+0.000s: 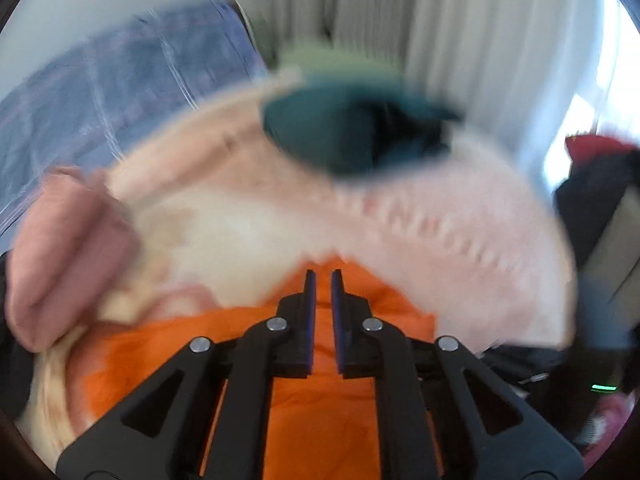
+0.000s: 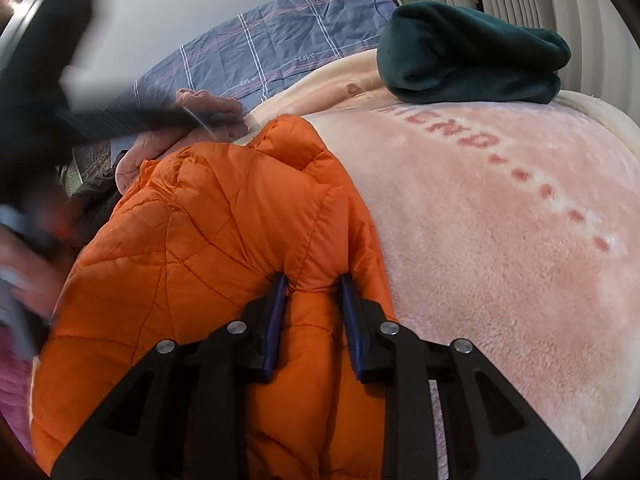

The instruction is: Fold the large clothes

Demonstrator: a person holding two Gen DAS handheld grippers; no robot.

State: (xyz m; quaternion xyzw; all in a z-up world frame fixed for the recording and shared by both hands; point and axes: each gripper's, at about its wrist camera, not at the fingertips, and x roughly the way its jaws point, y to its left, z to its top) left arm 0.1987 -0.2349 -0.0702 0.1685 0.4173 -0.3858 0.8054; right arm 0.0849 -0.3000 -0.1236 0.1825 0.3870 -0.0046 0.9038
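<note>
1. Right gripper (image 2: 313, 280): nearest the lens in the right wrist view; its two blue pads (image 2: 276, 320) pinch a raised fold of the orange quilted jacket (image 2: 224, 216), the fabric bunched between them.
2. Orange quilted jacket: the landmark. It lies crumpled on the pink fleece blanket (image 2: 500, 240), partly doubled over itself, with one padded end pointing away from the camera.
3. Left gripper (image 1: 323, 276): seen above the jacket in the blurred left wrist view; its jaws stand at a narrow gap with nothing between the pads.
4. Pink fleece blanket: spreads out to the right of the jacket and beyond it, bearing a row of red letters and dots.
5. Dark green folded garment (image 2: 472, 56): rests on the blanket well beyond the jacket, toward the far right.
6. Pink garment (image 2: 208, 108): bunched just past the jacket's far end.
7. Blue checked sheet (image 2: 260, 48): beyond the pink garment, against the wall.
</note>
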